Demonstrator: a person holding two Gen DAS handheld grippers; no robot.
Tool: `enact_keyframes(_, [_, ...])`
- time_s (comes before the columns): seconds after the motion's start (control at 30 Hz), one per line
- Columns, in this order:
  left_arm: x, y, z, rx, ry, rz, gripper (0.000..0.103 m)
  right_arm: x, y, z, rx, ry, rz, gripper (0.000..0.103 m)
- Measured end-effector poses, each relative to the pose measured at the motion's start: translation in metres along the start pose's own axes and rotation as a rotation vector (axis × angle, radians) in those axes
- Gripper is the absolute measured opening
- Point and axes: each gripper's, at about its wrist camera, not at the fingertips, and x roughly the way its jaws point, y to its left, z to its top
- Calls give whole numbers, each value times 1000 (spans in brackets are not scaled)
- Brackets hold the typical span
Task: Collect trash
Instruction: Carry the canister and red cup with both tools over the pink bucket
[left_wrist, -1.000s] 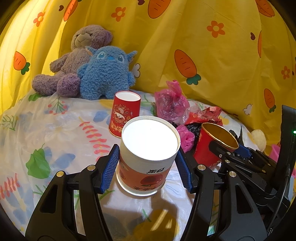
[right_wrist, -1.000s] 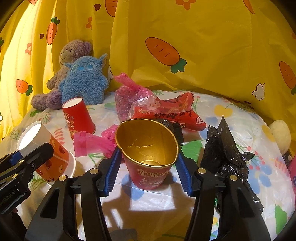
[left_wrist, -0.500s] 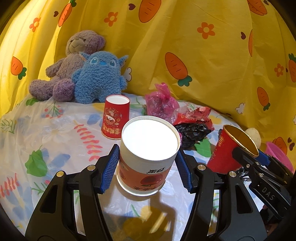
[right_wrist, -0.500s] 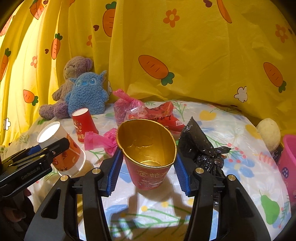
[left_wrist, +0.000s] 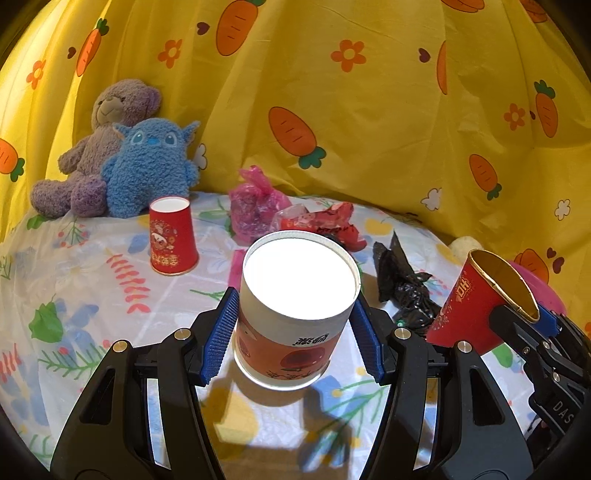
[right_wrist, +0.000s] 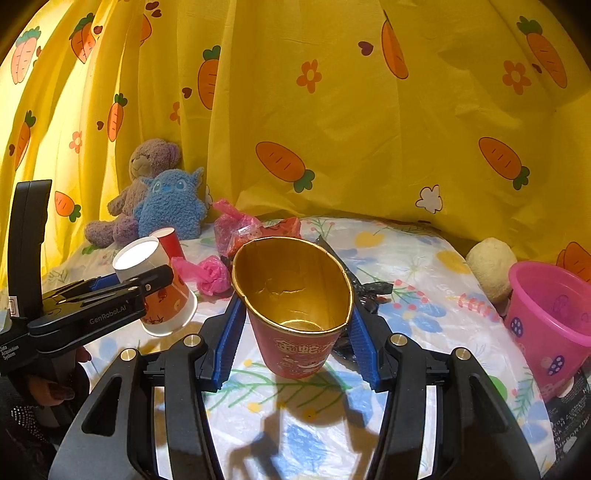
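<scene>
1. The left gripper (left_wrist: 295, 321) is clamping a white-topped paper cup (left_wrist: 295, 306) between its blue pads (left_wrist: 221, 332), which are pressing on the cup's two sides; the cup is sitting upside down in the grip, its flat white base facing the camera.
2. Seen from the right wrist view, that gripper is reaching in from the left edge, pointing right and slightly upward, carrying the cup tilted above the flowered tablecloth (right_wrist: 406, 258); a hand (right_wrist: 51, 387) with dark nails is wrapping the handle below.
3. The right gripper (right_wrist: 295, 325) is squeezing a red cup with a gold lining (right_wrist: 295, 306), mouth up, its rim pinched into an oval between the pads.
4. In the left wrist view the same red cup (left_wrist: 476, 306) is showing at the right, leaning toward the left and held above the cloth.
5. A pink bin (right_wrist: 554, 314) is standing at the right edge of the table, near the right gripper, with a pale round object (right_wrist: 487, 266) just behind it.
6. Still lying on the cloth: a second red cup (left_wrist: 171, 236) upside down, a pink bag (left_wrist: 255, 206), a red wrapper (left_wrist: 325, 221), a black bag (left_wrist: 402, 288) and a small pink wad (right_wrist: 210, 275).
7. A purple bear (left_wrist: 99, 147) and a blue plush (left_wrist: 147, 166) are sitting against the yellow carrot curtain (left_wrist: 369, 110).
</scene>
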Motion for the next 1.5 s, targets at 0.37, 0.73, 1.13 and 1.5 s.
enact_keyframes(0.37, [-2, -53, -5, 74, 8, -112, 59, -27, -31, -5, 31, -29, -61, 53])
enact_keyframes(0.73, [-1, -104, -5, 138, 17, -209, 59, -41, -63, -8, 57, -40, -128, 53])
enact_keyframes(1.13, [6, -190, 23, 217, -12, -360, 59, -63, -131, 6, 96, -96, -315, 53])
enact_keyframes(1.5, [54, -304, 35, 270, -23, -583, 59, -77, -229, 11, 215, -135, -577, 53])
